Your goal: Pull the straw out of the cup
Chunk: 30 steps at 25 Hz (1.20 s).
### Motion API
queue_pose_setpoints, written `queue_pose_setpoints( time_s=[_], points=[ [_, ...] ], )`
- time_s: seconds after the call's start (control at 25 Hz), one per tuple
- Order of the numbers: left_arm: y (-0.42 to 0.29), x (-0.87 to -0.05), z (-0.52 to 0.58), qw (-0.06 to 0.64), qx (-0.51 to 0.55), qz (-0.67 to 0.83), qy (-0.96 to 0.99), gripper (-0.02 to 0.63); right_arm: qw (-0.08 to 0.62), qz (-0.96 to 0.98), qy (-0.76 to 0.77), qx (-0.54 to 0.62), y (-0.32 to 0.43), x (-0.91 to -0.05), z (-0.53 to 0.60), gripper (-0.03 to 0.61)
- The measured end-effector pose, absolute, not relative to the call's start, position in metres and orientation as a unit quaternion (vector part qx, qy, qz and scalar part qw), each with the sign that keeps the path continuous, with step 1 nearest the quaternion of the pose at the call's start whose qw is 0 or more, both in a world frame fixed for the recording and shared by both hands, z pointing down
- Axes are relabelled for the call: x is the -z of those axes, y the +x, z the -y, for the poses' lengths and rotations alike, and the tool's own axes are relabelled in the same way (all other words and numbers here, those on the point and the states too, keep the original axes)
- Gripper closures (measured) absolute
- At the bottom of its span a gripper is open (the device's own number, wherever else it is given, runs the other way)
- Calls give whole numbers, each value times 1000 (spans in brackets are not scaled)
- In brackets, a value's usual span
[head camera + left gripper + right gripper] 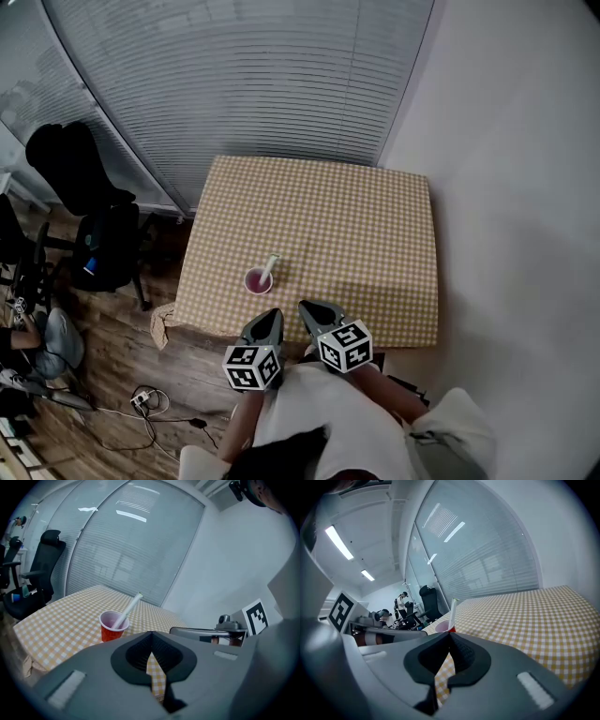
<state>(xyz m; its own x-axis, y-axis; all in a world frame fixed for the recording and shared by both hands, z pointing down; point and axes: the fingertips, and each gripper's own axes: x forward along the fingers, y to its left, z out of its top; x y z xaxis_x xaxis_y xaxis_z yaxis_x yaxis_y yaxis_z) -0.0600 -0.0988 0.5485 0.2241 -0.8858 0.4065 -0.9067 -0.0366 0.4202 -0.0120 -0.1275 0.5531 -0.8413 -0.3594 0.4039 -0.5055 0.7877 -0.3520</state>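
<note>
A small red cup (257,280) stands near the front left of the table (375,244), which has a yellow checked cloth. A pale straw (269,269) leans out of the cup toward the far right. Both grippers hover side by side over the table's front edge, just short of the cup. My left gripper (273,317) is shut and empty, and the cup (111,627) with its straw (130,607) lies ahead to its left. My right gripper (306,308) is shut and empty too. The cup (444,627) and straw (453,613) show just above its tips (450,637).
A black office chair (94,216) stands on the wooden floor left of the table, with cables (150,403) lying nearer. Window blinds (244,84) run behind the table and a white wall (506,187) closes the right side. People sit at the far left (28,328).
</note>
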Motion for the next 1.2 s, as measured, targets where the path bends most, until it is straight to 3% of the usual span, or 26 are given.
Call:
queue_pose_setpoints(
  time_s=[1.2],
  points=[
    [-117,-536,124,302,6,640,706,598,150,934,227,-230,-57,-547,156,558]
  ],
)
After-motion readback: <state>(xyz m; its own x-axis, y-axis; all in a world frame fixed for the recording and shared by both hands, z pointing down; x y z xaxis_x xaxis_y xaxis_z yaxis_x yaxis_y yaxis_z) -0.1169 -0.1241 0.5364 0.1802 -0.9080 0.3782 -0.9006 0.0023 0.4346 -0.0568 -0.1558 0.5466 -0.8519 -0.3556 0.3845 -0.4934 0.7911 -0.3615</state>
